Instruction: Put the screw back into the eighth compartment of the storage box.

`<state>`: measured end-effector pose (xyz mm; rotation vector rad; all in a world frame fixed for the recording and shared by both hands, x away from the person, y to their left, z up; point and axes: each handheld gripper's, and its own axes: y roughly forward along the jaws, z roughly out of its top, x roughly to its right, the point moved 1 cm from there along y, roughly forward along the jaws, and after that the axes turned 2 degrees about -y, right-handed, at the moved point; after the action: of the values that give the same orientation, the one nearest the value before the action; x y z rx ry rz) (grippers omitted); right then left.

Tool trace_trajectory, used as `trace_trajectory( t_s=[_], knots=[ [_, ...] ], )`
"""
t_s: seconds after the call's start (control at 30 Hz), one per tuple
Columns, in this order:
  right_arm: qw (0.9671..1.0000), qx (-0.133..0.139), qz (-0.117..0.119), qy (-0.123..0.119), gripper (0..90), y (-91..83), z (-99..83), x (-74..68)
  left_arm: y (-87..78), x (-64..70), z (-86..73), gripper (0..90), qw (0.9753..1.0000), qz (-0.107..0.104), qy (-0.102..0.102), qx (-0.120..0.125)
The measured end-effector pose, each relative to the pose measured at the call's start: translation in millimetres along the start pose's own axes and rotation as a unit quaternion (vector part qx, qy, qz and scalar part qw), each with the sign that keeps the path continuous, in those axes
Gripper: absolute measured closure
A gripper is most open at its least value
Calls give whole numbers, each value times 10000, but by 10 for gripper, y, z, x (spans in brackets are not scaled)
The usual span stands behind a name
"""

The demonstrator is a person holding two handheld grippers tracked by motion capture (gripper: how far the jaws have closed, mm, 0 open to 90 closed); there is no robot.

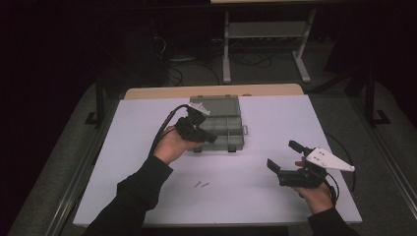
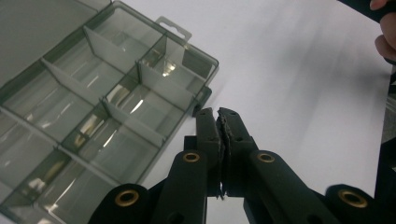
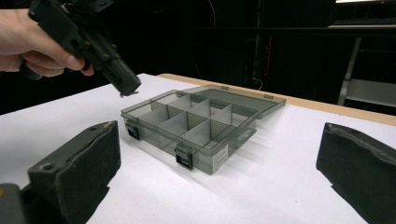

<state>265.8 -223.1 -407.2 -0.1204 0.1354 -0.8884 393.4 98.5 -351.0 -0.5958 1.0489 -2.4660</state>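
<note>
Over the open compartment box (image 1: 222, 125) on the white tabletop (image 1: 275, 118), the left tool (image 2: 218, 114) hung pressed together, perhaps pinching something tiny. The right tool (image 1: 285, 156) waited spread; two screws (image 1: 201, 185) lay nearby. Release low over one compartment.

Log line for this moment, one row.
left gripper: shut, over organizer box | right gripper: open, empty | box: lid open | screws: on table
</note>
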Motion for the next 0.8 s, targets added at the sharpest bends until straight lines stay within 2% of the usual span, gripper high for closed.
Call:
trace_trajectory(
  t_s=[0.27, 0.5, 0.53, 0.8],
  knots=[
    [10000, -10, 0, 5, 0, -1, -1, -1, 107, -44, 160, 881, 9998, 24, -30, 175],
    [10000, -11, 9, -9, 0, 4, -2, -2, 210, -74, 270, 881, 9998, -1, 40, 197],
    [10000, -14, 9, -6, 0, 4, -2, -3, 237, -67, 285, 881, 9998, 0, 1, 222],
    [10000, -14, 9, 7, 0, -1, -1, -2, 439, -81, 406, 881, 9997, 7, 80, 229]
  ],
)
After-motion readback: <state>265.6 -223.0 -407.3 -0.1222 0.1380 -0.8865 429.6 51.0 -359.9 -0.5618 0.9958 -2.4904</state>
